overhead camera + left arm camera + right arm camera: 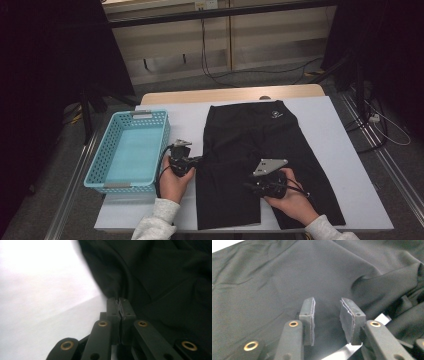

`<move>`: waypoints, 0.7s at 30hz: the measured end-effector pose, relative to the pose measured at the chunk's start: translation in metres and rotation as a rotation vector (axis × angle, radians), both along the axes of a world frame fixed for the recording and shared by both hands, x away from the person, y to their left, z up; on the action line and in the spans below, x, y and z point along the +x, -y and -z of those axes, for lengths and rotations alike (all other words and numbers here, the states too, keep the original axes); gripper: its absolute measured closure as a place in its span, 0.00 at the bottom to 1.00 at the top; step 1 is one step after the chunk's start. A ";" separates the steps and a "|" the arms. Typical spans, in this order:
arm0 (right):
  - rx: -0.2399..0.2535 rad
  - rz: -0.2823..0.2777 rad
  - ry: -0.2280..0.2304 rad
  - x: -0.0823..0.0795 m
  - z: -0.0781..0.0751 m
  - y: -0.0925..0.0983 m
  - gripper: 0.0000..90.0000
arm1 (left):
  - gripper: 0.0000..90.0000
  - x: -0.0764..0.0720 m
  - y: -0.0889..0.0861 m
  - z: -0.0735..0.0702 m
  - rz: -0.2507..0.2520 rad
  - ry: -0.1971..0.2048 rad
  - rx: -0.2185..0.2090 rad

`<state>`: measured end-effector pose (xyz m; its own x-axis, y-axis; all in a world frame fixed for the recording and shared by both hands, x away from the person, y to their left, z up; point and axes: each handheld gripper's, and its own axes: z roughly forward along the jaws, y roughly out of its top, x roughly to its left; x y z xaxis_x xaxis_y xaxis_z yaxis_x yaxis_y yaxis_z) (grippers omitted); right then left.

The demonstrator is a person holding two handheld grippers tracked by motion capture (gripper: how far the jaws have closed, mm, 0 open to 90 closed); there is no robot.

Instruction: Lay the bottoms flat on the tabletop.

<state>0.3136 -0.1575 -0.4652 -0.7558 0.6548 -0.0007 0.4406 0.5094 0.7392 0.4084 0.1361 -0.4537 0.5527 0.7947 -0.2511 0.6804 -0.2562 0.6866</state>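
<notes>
Item: black shorts (pixel 250 150) — one pair, spread flat over the middle of the counter (pixel 345 165), waistband toward the far edge, two legs running to the near edge. A small pale logo (pixel 275 114) sits near the waistband.

Handling, as judged: light, soft, thin cloth with no stiffness of its own. It will sag, fold and drag wherever you lift it, and it looks smooth enough to slip from a shallow pinch. Not fragile. Take it by a hem or a seam, where the cloth lies doubled, rather than on the flat of a panel — a lift from one point will bunch the rest.

Left gripper (pixel 192 161): at the left edge of the shorts, where the left leg meets the bare counter. Your jaws are pressed together; in the left gripper view the pads meet right at the cloth's rolled edge (pixel 125 287), and whether a fold is caught between them cannot be told.

Right gripper (pixel 250 186): low over the right leg, near the crotch. Jaws stand partly apart, a narrow gap, nothing between the pads (pixel 308 315) — dark cloth lies beneath them.

Also present: turquoise basket (pixel 100 165), at the counter's left edge.
</notes>
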 end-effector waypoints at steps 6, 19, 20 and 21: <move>-0.009 -0.013 -0.030 -0.008 -0.003 0.009 0.99 | 0.98 -0.002 -0.002 0.002 -0.008 -0.020 -0.007; 0.075 0.010 -0.013 -0.012 -0.023 0.023 0.71 | 0.50 -0.006 -0.001 -0.001 -0.004 0.029 0.013; 0.066 0.026 -0.004 -0.011 -0.025 0.027 0.67 | 0.47 -0.006 0.000 -0.001 0.006 0.036 0.018; 0.057 0.049 0.004 -0.010 -0.026 0.031 0.64 | 0.45 -0.007 0.000 -0.001 0.009 0.035 0.023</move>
